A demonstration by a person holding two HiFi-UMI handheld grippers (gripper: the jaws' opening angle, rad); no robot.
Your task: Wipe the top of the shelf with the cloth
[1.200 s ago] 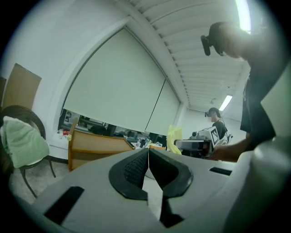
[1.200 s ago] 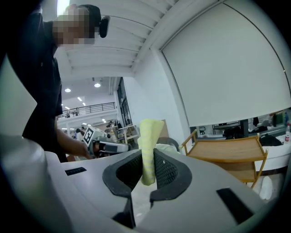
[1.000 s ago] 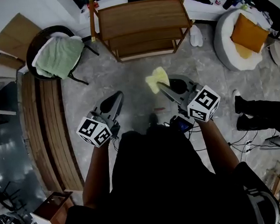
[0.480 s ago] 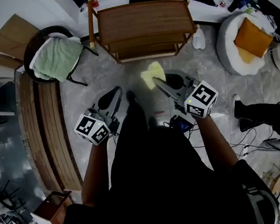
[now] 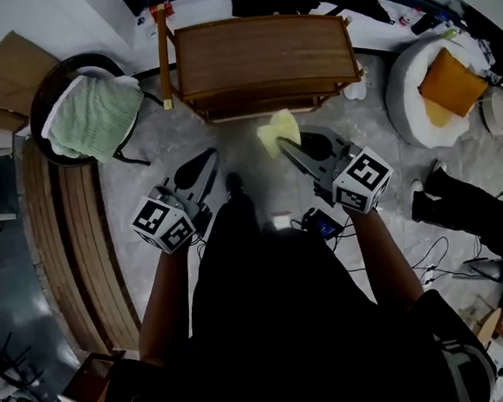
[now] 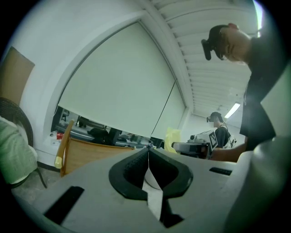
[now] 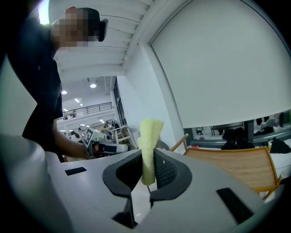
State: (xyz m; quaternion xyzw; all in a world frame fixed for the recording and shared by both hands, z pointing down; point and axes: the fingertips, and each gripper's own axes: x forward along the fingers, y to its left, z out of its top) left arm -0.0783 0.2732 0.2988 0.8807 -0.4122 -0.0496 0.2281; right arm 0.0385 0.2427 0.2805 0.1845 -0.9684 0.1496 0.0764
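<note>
**Yellow cloth held up in front of the shelf**

The yellow cloth is pinched in the right claw. The claw's two dark pads close on its lower part, while the rest of the cloth stands up above the tips as a crumpled fold. In the head view it hangs over the grey floor, close to the front edge of the wooden shelf and not touching the shelf's top. That top is a bare brown board (lower tiers show beneath its front edge). The back of the shelf stands against the wall.

The left claw is held beside the right one, well apart from the cloth. Its jaws are together and nothing is between them. It points toward the shelf's left front corner.

Left of the shelf, a round dark chair has a green towel draped over its seat. Right of the shelf, a white pouf carries an orange cushion. Another person's dark legs lie on the floor at the right edge.
</note>
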